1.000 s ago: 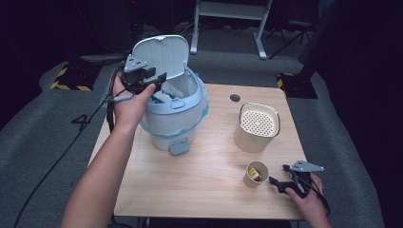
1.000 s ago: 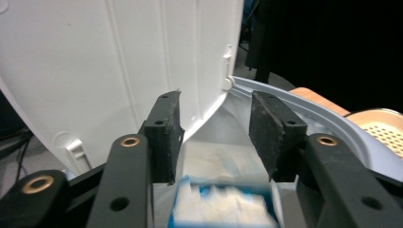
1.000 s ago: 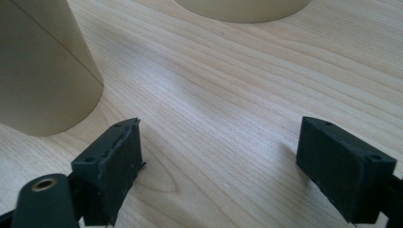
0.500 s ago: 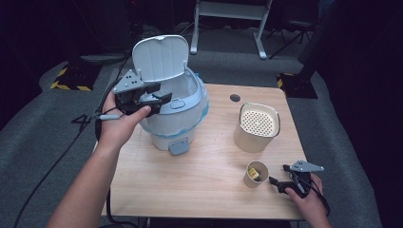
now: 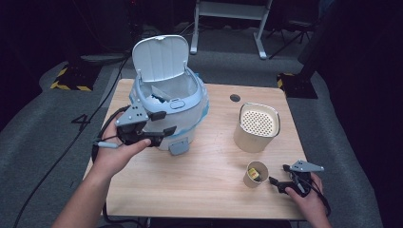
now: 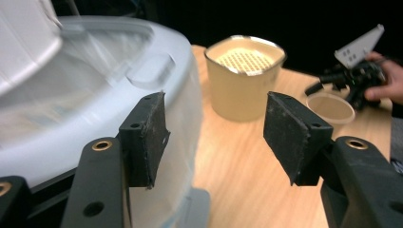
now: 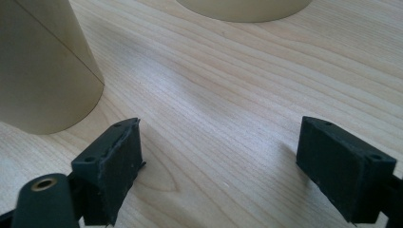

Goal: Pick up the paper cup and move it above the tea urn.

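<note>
The left tool (image 5: 160,129) hangs just beside the pale-blue plastic bin (image 5: 183,111), its hinged lid up – its 2 jaws have just been opening, spread with nothing between them. Beyond it stands a beige perforated-top container (image 6: 244,78). The right tool (image 5: 280,181) rests on the wooden bench (image 5: 209,175), jaws spread and empty – a small paper cup (image 5: 255,173) just left of it.
</note>
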`<act>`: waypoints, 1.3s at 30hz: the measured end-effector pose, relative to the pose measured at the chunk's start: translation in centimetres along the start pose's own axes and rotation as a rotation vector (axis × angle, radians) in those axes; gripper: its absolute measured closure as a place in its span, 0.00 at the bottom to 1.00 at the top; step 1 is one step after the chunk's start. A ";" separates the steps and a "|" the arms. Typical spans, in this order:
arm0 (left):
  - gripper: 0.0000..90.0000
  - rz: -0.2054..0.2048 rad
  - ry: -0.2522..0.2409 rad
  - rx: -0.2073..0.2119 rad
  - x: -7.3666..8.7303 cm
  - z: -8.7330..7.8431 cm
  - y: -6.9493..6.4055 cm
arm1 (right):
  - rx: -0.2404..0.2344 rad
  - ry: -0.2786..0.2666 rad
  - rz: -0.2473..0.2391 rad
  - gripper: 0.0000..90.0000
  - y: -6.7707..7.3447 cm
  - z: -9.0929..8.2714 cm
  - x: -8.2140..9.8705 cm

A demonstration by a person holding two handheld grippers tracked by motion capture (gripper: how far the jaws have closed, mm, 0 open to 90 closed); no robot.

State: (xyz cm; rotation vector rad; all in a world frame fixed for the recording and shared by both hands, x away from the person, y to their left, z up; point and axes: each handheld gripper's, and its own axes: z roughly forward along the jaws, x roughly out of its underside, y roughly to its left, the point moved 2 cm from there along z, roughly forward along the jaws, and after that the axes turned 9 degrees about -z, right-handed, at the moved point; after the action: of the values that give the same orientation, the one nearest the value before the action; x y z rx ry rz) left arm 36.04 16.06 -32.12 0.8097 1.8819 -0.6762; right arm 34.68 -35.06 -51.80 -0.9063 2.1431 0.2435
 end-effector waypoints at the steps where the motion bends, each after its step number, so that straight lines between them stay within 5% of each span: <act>1: 0.45 -0.003 0.006 0.006 0.5 0.1 -0.2 | 0.000 0.000 0.000 0.17 0.0 0.0 0.0; 11: 0.42 -0.020 0.045 0.034 4.8 2.1 -1.1 | -0.005 0.001 -0.007 0.18 0.1 -0.3 0.2; 18: 0.42 -0.055 0.072 0.058 7.7 3.5 -1.3 | -0.054 0.006 -0.031 0.30 0.3 -1.1 0.3; 32: 0.42 -0.066 0.187 0.020 12.5 5.8 0.0 | -0.183 -0.051 -0.136 0.29 2.4 -2.5 -1.1; 39: 0.43 -0.094 0.261 -0.010 15.1 6.8 0.9 | -0.236 -0.135 -0.112 0.26 3.8 -2.5 -2.2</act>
State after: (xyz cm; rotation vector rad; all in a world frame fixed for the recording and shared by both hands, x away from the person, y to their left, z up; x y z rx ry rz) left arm 35.41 15.38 -48.65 0.8392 2.1679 -0.6423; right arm 31.64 -32.24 -48.96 -1.1077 1.9595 0.4948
